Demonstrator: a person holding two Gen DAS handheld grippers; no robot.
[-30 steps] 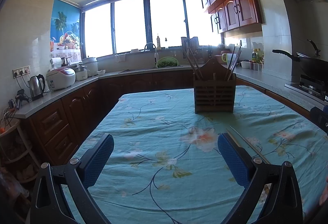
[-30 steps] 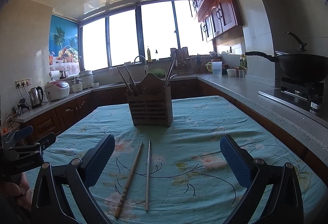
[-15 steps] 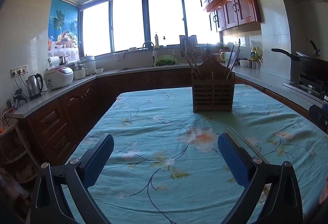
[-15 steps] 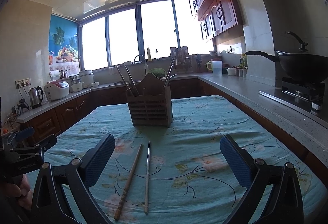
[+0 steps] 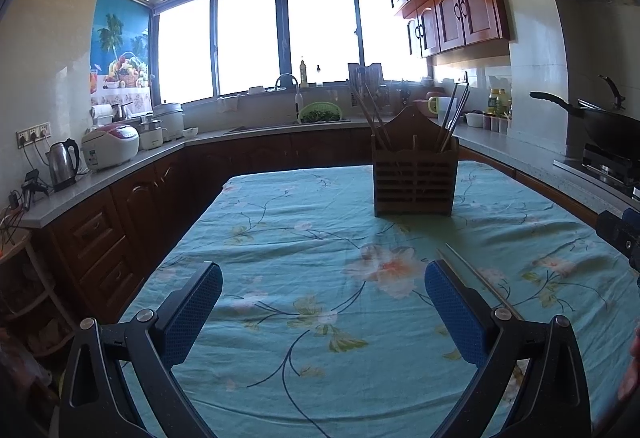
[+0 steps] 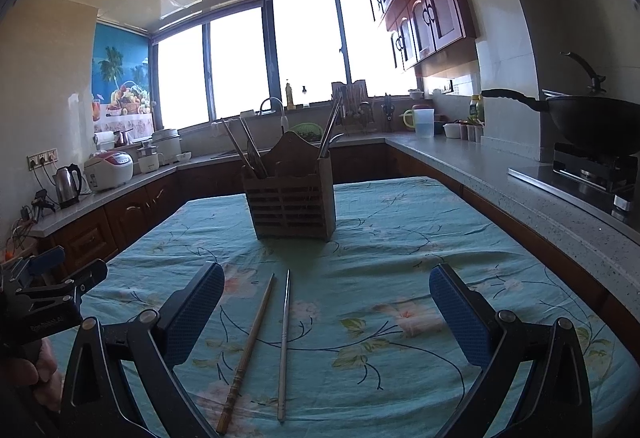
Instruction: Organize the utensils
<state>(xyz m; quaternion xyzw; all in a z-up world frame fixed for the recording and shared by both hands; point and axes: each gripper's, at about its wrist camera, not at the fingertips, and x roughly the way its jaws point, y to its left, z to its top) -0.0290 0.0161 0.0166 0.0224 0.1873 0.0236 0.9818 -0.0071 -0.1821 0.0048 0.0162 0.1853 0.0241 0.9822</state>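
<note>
A wooden utensil holder (image 6: 291, 197) stands mid-table with several chopsticks and utensils in it; it also shows in the left wrist view (image 5: 414, 179). A wooden chopstick (image 6: 248, 344) and a metal chopstick (image 6: 285, 342) lie side by side on the floral tablecloth. They lie between the open fingers of my right gripper (image 6: 326, 312), nearer its left finger. My left gripper (image 5: 322, 310) is open and empty above bare cloth. The metal chopstick (image 5: 476, 278) lies just beyond its right finger. The left gripper also shows at the right wrist view's left edge (image 6: 44, 290).
Kitchen counters wrap the table on the left, back and right. A kettle (image 5: 63, 163) and rice cooker (image 5: 110, 145) stand on the left counter. A wok (image 6: 592, 119) sits on the stove at the right. The table's left edge (image 5: 188, 234) drops to cabinets.
Both grippers stay open and almost still. The left wrist view has shifted slightly; the holder sits a little lower and closer in it.
</note>
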